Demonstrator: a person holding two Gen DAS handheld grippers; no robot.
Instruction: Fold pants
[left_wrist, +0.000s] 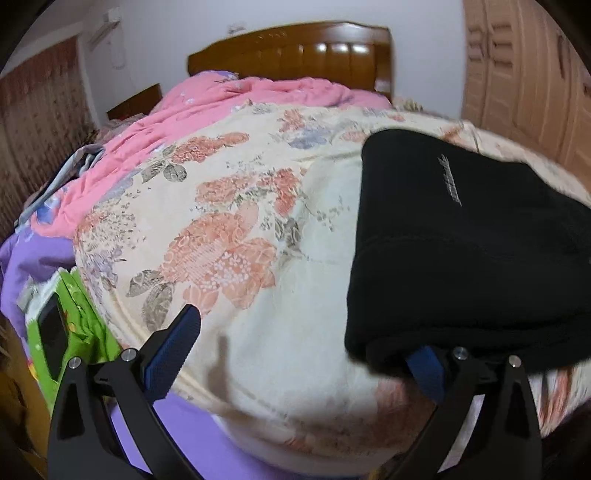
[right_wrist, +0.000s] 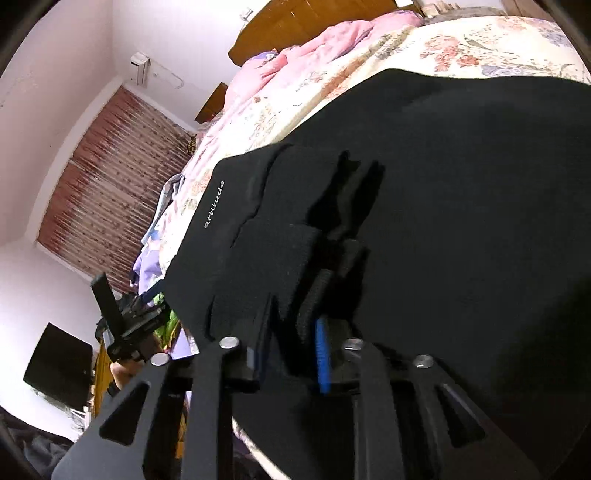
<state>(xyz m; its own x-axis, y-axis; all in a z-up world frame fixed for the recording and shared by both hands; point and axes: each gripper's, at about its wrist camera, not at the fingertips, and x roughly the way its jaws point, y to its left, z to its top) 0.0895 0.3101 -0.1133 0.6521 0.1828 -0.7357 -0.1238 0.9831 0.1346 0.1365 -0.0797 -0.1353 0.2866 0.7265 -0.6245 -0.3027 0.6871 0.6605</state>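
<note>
A home bedroom: a bed with wooden headboard (left_wrist: 291, 48), floral quilt (left_wrist: 236, 221), curtained window (right_wrist: 110, 184) and wardrobe doors (left_wrist: 517, 74).

Black pants (left_wrist: 461, 240), folded, flat on floral bedspread (left_wrist: 240, 221).

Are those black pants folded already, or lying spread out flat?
Folded, at least partly: the black pants show doubled layers and a stacked edge near the right gripper, lying on the floral bedspread. How many folds, cannot tell.
</note>
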